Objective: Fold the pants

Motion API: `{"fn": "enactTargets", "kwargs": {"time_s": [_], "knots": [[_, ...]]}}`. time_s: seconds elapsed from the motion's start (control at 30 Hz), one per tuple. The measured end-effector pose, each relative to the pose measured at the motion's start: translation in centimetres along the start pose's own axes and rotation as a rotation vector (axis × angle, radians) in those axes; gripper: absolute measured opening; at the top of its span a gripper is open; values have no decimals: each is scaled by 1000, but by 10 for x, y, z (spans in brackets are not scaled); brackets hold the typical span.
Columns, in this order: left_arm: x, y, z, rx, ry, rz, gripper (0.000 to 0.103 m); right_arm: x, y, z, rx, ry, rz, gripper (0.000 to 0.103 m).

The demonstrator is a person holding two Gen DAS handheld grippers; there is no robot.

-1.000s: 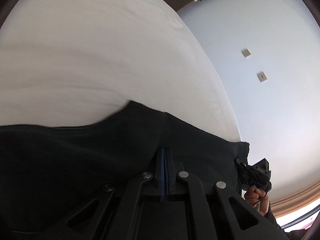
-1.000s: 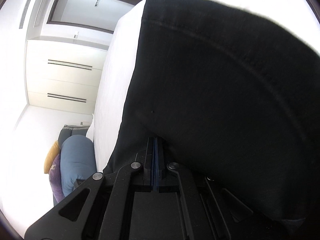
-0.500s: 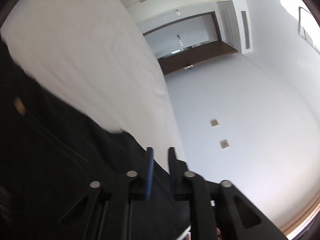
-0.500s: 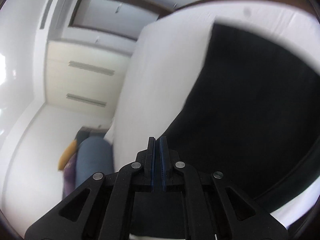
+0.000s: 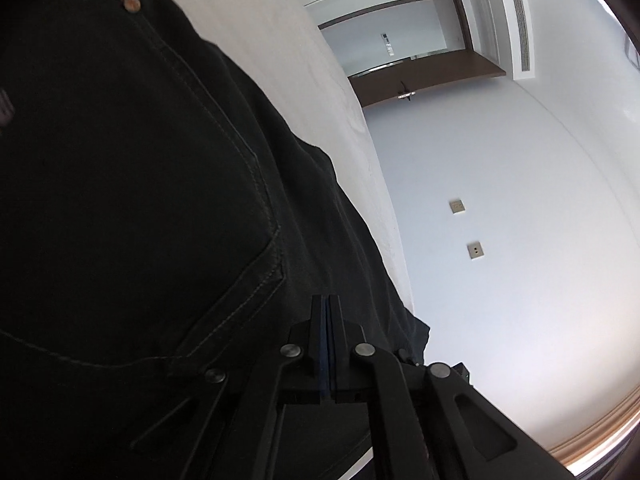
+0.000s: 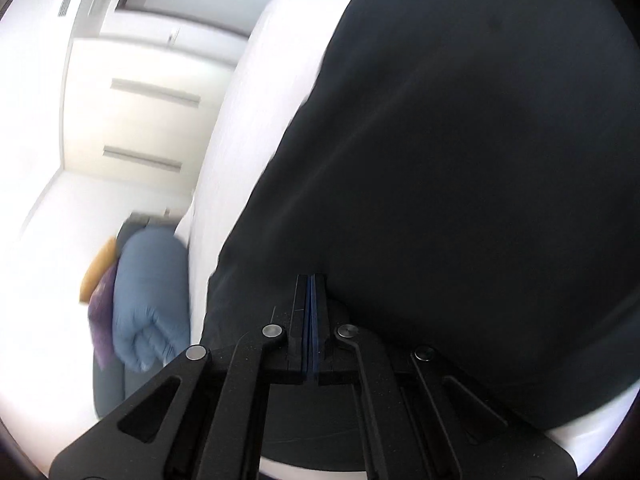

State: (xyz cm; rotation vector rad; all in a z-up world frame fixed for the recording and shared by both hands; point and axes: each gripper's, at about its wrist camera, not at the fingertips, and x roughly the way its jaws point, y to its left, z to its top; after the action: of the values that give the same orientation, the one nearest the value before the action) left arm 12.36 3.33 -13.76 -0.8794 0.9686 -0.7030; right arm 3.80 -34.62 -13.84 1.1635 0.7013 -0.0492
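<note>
Pants (image 5: 132, 184), one black pair, lie spread over a white bed (image 5: 256, 28) and fill most of both wrist views. In the left view a stitched back pocket (image 5: 192, 248) shows, with one copper rivet (image 5: 132, 3) near the top edge of the cloth and two rows of pale stitching along the pocket seam. The left gripper (image 5: 326, 308) has its two fingers pressed together, blue pads meeting, with the dark cloth right at the tips; whether any fabric is caught between them cannot be told. The right gripper (image 6: 311, 292) likewise has its two fingers pressed together against the edge of the pants (image 6: 460, 160), and a pinch of cloth cannot be confirmed there either. Beyond the bed, the left view shows a pale wall carrying two small square wall plates (image 5: 457, 206), one above the other, one dark door (image 5: 424, 84) and one long vent (image 5: 521, 32). The right view, somewhat blurred, shows a white wardrobe (image 6: 140, 120) with two long handles, and beside the bed (image 6: 236, 128) one blue bundle (image 6: 148, 296), one purple cushion (image 6: 101, 316) and one orange cushion (image 6: 96, 268) piled together.
</note>
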Motion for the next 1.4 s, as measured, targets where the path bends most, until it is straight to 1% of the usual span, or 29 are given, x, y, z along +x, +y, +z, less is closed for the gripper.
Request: {"fn": "enactTargets", "kwargs": {"time_s": [0.03,0.07,0.17,0.2,0.3,0.37,0.43,0.5,0.53,0.57,0.6,0.63,0.67,0.7,0.77,0.8,0.83,0.87,0.9,0.97,1.0,1.03,1.07,1.17,1.2,1.27,1.3,1.37,1.4], "knots": [[-9,2,3,24,-6,27,3,-14,-9,9,17,-38,-12,0],[-20,8,9,14,-21,12,3,-29,-19,17,42,-81,-22,0],[-55,28,27,-22,-109,18,3,-72,-53,42,114,-180,-28,0],[-66,36,34,-32,-133,35,3,-85,-61,48,122,-207,-41,0],[-98,54,52,-73,-208,76,3,-111,-77,59,136,-253,-45,0],[-114,65,61,-105,-240,74,4,-124,-83,64,136,-275,-47,0],[-119,70,64,-112,-223,73,4,-132,-88,66,138,-280,-35,0],[-115,63,63,-69,-201,117,4,-134,-86,64,125,-282,-36,0],[-120,66,66,-76,-206,112,4,-138,-88,65,119,-285,-33,0],[-121,67,67,-87,-214,104,4,-131,-80,59,113,-298,-35,0],[-122,68,66,-95,-219,98,4,-139,-83,60,113,-323,-35,0],[-122,67,64,-95,-219,101,4,-153,-90,65,128,-350,-23,0],[-121,67,64,-86,-212,112,4,-174,-102,74,144,-383,-41,0],[-121,66,65,-79,-207,121,4,-191,-112,80,175,-423,-84,0],[-121,63,66,-78,-206,129,4,-239,-145,92,283,-511,-121,0],[-122,59,67,-74,-211,136,4,-262,-154,93,317,-555,-118,7],[-122,55,66,-70,-218,142,3,-278,-153,94,308,-575,-115,7],[-133,53,58,-65,-234,147,1,-273,-131,86,275,-573,-114,7],[-143,52,50,-58,-248,141,2,-293,-132,85,228,-552,-117,7],[-131,23,44,-33,-256,130,10,-293,-106,75,134,-482,-120,7],[-125,12,43,-17,-243,123,13,-282,-88,65,106,-454,-107,7],[-116,-1,41,6,-220,117,15,-279,-82,58,90,-425,-86,7],[-103,-16,39,36,-194,110,19,-254,-67,47,94,-402,-75,7],[-55,-62,32,113,-96,64,33,-239,-69,36,137,-327,-72,7],[-39,-75,29,138,-65,65,38,-213,-58,32,154,-311,-75,7],[-4,-98,22,184,1,54,41,-199,-55,27,183,-281,-76,10],[11,-106,19,195,29,51,41,-188,-51,25,195,-277,-82,15],[40,-114,15,194,74,59,41,-185,-58,21,221,-286,-61,19],[52,-114,13,181,97,57,41,-176,-56,14,229,-286,-60,23]]}}
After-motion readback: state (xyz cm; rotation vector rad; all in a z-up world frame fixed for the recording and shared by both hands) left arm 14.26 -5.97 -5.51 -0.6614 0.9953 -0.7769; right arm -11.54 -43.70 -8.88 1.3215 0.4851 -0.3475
